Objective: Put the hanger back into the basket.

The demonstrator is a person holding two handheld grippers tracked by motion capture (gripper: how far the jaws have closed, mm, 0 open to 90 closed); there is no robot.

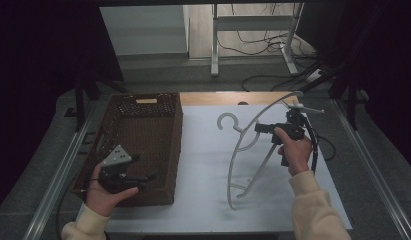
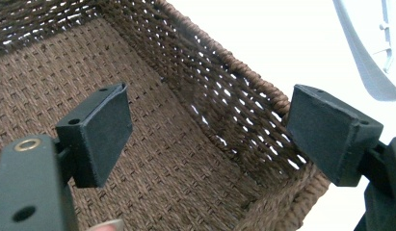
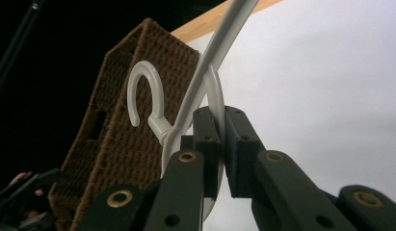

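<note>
basket wall (image 1: pixel 176 150) blocks left, white mat (image 1: pixel 208 165) open — bare

Lab-like recording space, dark curtains (image 1: pixel 38 75), metal desk frame (image 1: pixel 253 35), loose floor cables (image 1: pixel 263 45), white-topped table (image 1: pixel 208 165)

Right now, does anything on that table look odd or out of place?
Only the white hanger: it hangs tilted above the table, clamped in the right gripper. The woven basket sits upright and undamaged.

White-covered worktop (image 1: pixel 203 200) with wooden strip (image 1: pixel 213 98) at far edge; beyond, grey floor, metal stand legs (image 1: pixel 214 45), tangled black cables (image 1: pixel 253 42), dark curtains either side.
</note>
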